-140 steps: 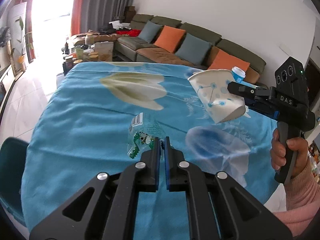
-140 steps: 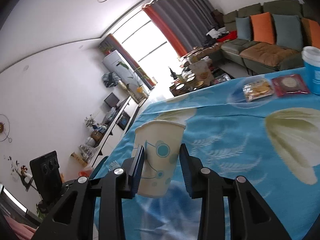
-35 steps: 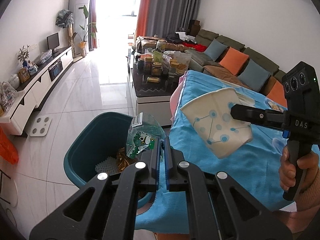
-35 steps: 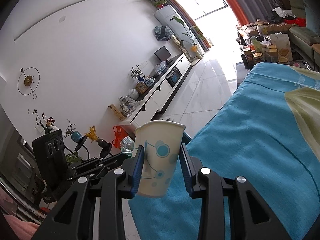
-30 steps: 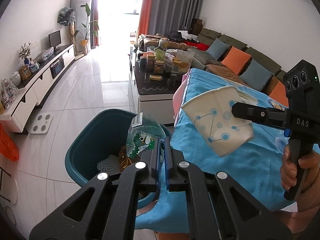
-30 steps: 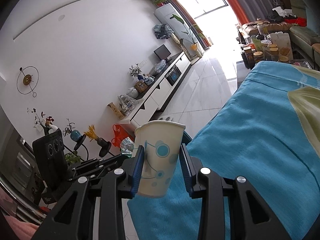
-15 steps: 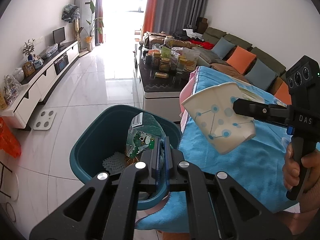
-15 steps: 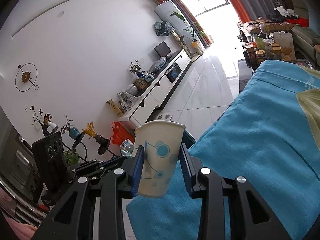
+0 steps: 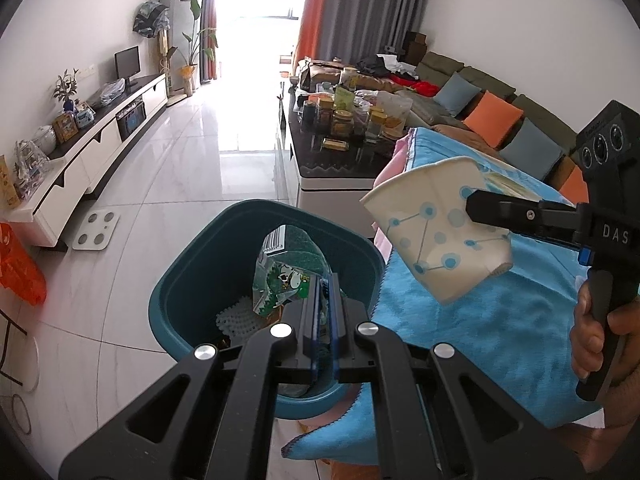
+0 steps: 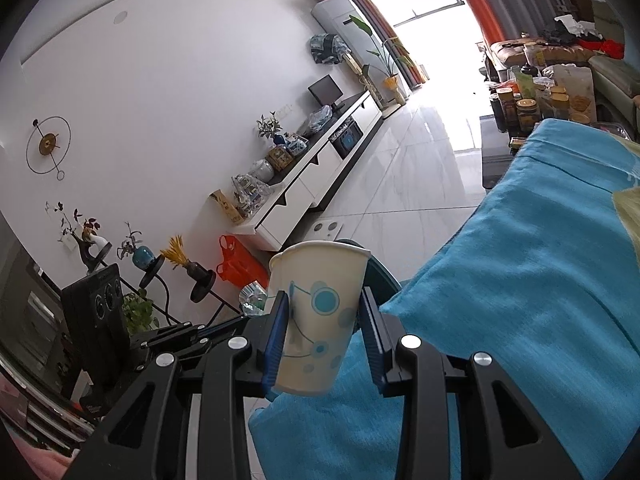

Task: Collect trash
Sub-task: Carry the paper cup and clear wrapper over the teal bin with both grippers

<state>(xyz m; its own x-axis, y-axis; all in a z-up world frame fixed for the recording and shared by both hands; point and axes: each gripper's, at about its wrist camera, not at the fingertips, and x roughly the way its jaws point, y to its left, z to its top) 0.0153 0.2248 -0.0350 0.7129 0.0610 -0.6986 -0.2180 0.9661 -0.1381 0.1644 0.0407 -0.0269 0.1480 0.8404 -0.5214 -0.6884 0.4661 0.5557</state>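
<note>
My left gripper (image 9: 324, 280) is shut on a clear green snack wrapper (image 9: 282, 276) and holds it over the open teal trash bin (image 9: 192, 280), which has some trash at its bottom. My right gripper (image 10: 323, 308) is shut on a white paper cup with blue dots (image 10: 318, 312); the cup (image 9: 436, 232) hangs tilted above the table's corner, just right of the bin. In the right wrist view only a dark sliver of the bin's rim (image 10: 380, 276) shows behind the cup, and the wrapper's tip (image 10: 252, 298) shows left of it.
The table has a blue cloth (image 9: 500, 312) hanging over its edge beside the bin. A dark coffee table with jars (image 9: 340, 136) stands behind it. A TV cabinet (image 9: 88, 148), a white scale (image 9: 96, 230) and an orange bag (image 9: 18, 272) are on the left.
Both grippers swung from above the table out past its edge. In the last second the left gripper with the wrapper moved further over the bin, and the cup came closer to it.
</note>
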